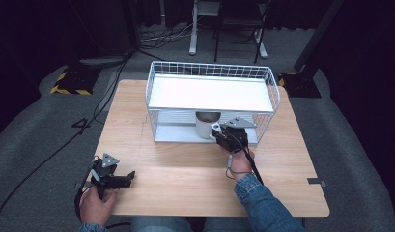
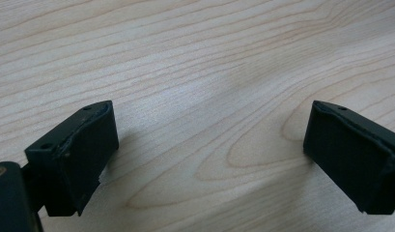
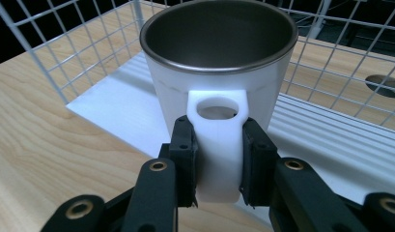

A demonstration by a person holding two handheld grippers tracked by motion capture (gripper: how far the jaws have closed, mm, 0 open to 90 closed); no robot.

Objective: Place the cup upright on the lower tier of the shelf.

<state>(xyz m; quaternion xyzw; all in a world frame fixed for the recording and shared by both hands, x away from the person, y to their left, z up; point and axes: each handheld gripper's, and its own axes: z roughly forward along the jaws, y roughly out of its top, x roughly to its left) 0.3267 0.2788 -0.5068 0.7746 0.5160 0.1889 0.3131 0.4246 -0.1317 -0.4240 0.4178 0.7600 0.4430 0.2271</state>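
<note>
Wood-grain tabletop (image 1: 185,188) up front, left tongs (image 1: 130,177) resting on it with jaws wide apart. Right tongs (image 3: 217,162) clamp the white mug's (image 3: 219,72) handle at the wire rack's (image 1: 212,72) lower shelf. Grey carpet (image 1: 50,135), dark room behind.
</note>
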